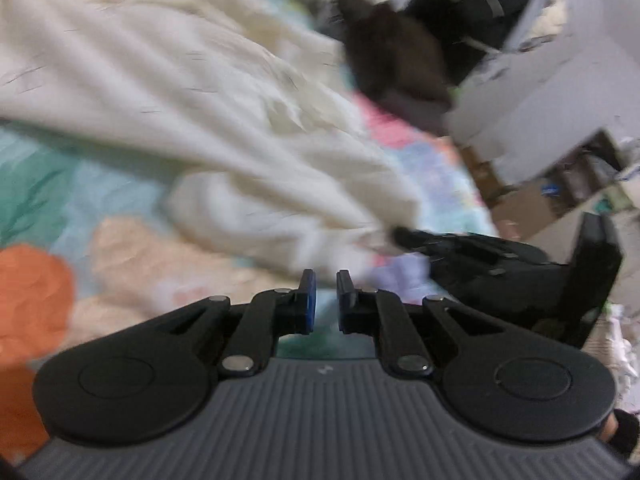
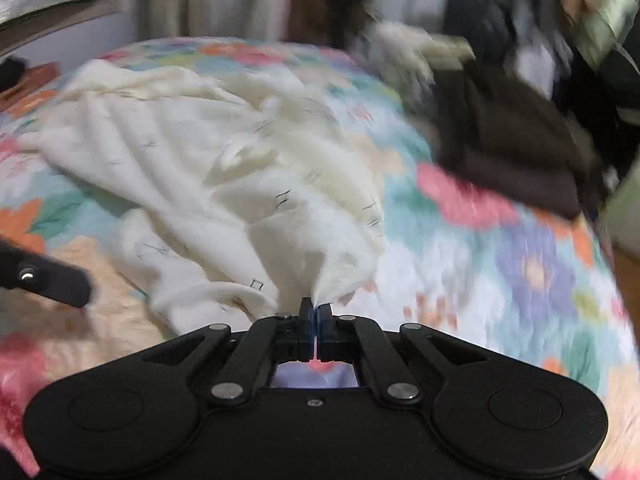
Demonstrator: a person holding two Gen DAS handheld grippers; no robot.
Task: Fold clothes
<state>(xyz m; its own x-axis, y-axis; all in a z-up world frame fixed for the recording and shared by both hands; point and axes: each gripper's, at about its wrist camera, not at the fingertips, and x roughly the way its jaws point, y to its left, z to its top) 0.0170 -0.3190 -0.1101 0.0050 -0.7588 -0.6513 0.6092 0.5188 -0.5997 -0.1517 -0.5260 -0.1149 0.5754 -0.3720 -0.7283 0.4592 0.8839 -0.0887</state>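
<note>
A crumpled cream-white garment point(image 2: 224, 168) lies on a bed with a colourful floral cover point(image 2: 500, 264). My right gripper point(image 2: 316, 306) is shut on a corner of the white garment, and the cloth stretches away from its tips. In the left wrist view the garment point(image 1: 180, 92) spreads across the upper left, and the right gripper point(image 1: 480, 256) shows at the right pinching its edge. My left gripper point(image 1: 324, 292) is open with a small gap and nothing between its blue pads, just above the cover near the cloth.
A pile of dark brown folded clothes point(image 2: 508, 140) lies at the bed's far right, also in the left wrist view point(image 1: 392, 48). More clothes and clutter point(image 2: 560, 20) are heaped behind it. The bed edge drops to a cluttered floor point(image 1: 580, 184) at right.
</note>
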